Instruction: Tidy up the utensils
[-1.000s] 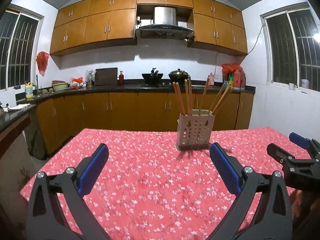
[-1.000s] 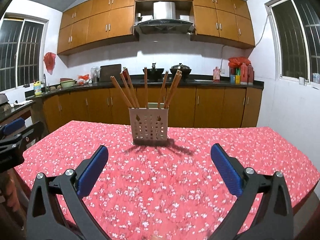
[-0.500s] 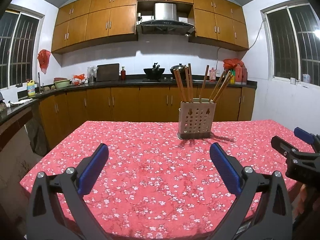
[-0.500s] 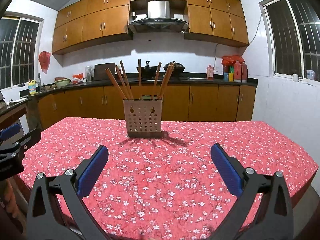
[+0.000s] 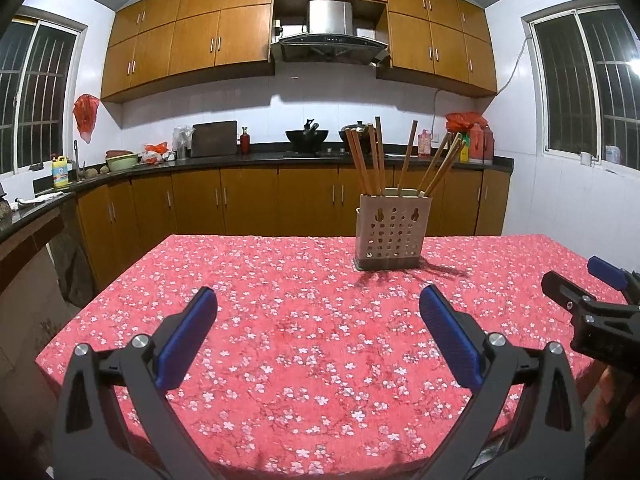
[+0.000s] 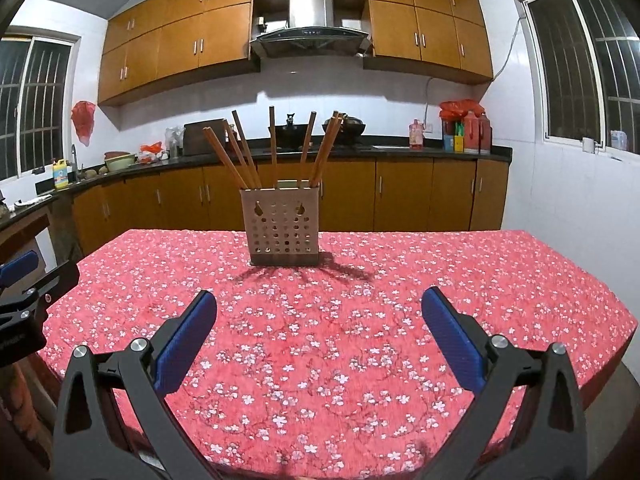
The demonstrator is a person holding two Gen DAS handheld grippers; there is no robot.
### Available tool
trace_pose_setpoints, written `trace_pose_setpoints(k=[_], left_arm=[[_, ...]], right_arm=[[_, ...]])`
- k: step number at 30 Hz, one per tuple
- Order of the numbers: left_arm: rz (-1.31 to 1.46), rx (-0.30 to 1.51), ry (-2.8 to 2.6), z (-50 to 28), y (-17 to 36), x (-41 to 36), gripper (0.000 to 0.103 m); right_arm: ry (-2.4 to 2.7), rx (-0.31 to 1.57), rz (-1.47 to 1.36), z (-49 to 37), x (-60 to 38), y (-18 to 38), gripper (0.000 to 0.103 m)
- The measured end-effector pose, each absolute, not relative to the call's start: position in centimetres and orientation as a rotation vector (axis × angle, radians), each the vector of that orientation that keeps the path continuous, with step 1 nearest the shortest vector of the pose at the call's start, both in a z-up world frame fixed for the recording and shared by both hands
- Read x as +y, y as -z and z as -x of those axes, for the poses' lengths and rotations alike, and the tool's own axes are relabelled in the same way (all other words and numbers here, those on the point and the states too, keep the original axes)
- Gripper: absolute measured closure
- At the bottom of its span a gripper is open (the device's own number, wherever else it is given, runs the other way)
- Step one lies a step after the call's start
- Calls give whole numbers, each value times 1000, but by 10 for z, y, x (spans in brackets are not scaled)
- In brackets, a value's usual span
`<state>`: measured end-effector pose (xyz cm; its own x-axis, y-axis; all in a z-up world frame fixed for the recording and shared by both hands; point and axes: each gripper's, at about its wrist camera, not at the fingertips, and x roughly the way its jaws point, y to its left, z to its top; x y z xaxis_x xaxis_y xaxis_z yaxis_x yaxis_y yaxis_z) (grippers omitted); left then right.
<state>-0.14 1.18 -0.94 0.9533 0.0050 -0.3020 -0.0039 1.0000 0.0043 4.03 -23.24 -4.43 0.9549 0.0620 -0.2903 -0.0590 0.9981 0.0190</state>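
Both grippers, left (image 5: pixel 318 312) and right (image 6: pixel 319 312), spread empty, drawn back | chopsticks (image 6: pixel 276 148) standing in holder (image 6: pixel 282 228) | sorting looks finished

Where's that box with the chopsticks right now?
The holder stands upright on the far middle of the red floral table, beyond both open grippers; the left wrist view shows it right of centre.
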Motion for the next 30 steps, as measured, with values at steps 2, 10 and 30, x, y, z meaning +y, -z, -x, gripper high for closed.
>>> trace_pose_setpoints(k=[2,10,30], left_arm=[[-3,310,-4,1,11,11,4],[-3,315,-1,-1,11,10,4],[-5,327,13,-7,13,6,4]], right_arm=[[-60,297,-13,-40,-233,44,2],[-57,301,-20,-40,-235,45,2],[-54,307,-30,-40,-237,46,2]])
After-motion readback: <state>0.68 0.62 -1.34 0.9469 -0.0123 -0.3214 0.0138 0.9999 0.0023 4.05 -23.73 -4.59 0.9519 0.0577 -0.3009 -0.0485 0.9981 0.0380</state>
